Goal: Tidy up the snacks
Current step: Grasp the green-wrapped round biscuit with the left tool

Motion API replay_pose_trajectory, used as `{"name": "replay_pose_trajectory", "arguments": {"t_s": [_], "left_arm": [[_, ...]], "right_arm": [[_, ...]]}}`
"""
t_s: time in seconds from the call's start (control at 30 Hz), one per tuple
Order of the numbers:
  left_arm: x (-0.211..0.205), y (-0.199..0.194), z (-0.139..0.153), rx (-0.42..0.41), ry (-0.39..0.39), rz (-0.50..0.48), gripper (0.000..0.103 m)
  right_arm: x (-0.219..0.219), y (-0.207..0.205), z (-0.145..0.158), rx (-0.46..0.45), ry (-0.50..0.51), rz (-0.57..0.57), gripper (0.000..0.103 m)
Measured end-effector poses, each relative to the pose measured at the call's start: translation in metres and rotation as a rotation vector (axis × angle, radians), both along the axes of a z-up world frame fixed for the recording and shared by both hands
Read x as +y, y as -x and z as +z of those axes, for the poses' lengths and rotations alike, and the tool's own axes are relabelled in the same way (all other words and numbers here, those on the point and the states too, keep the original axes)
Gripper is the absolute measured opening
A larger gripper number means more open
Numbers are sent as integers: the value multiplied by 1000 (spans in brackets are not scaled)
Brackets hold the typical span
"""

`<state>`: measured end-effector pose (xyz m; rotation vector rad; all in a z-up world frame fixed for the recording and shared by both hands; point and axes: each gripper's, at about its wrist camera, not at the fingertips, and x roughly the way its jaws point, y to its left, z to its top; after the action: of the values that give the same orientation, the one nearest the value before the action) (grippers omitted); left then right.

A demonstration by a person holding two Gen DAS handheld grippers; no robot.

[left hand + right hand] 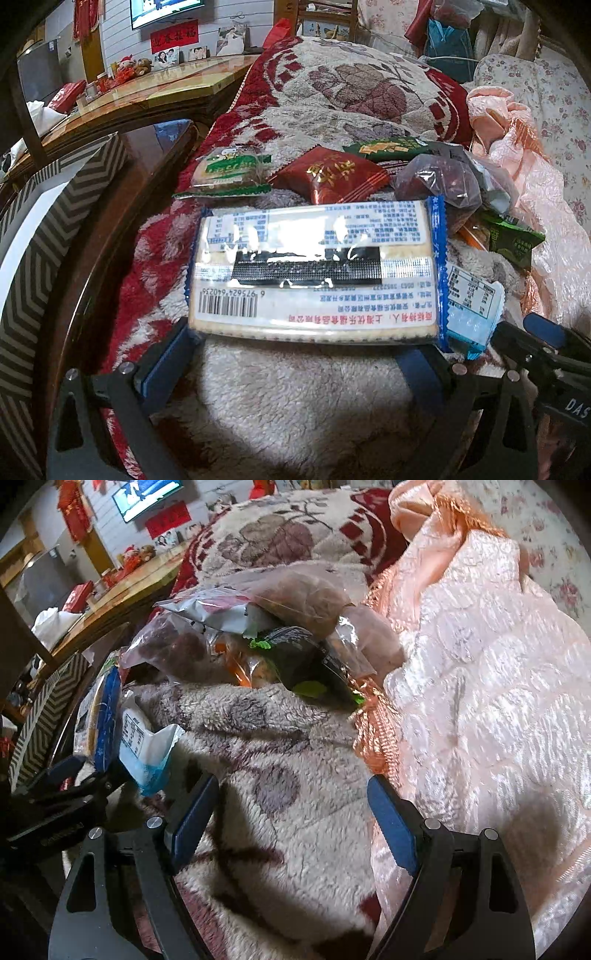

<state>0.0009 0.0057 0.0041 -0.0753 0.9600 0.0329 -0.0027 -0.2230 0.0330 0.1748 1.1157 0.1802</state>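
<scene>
A large clear pack of crackers (314,269) with blue ends and a barcode fills the left wrist view, and my left gripper (301,343) is shut on its two ends. In the right wrist view the cracker pack (105,709) stands on edge at the far left. My right gripper (293,786) hangs open over the fleece blanket (266,738) with nothing between its fingers. Loose snacks lie beyond: a green-and-white pack (229,170), a red packet (332,177), a clear bag of dark red fruit (439,181), green packets (513,240) and a small blue-and-white packet (147,749).
A box with a grey chevron pattern (55,229) stands to the left beside the bed. A wooden table (166,85) with small items is behind it. A pink satin quilt (480,683) is bunched along the right. More wrapped snacks are heaped at the quilt's edge (280,653).
</scene>
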Motion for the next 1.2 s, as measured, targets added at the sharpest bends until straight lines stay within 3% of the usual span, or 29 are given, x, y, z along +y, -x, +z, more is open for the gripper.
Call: {"name": "replay_pose_trajectory", "arguments": {"t_s": [0.13, 0.37, 0.5, 0.9, 1.1, 1.2], "left_arm": [[0, 0, 0, 0, 0, 0, 103], [0, 1, -5, 1, -6, 3, 103], [2, 3, -2, 55, 0, -28, 103], [28, 30, 81, -58, -2, 39, 102], [35, 33, 101, -103, -17, 55, 102], [36, 34, 105, -116, -23, 58, 102]], "right_arm": [[-2, 2, 6, 46, -5, 6, 83], [-23, 13, 29, 2, -96, -25, 83], [-18, 15, 41, -32, -123, 10, 83], [23, 24, 109, -248, -188, 199, 83], [36, 40, 141, -378, -178, 245, 83], [42, 37, 144, -370, -194, 273, 83]]}}
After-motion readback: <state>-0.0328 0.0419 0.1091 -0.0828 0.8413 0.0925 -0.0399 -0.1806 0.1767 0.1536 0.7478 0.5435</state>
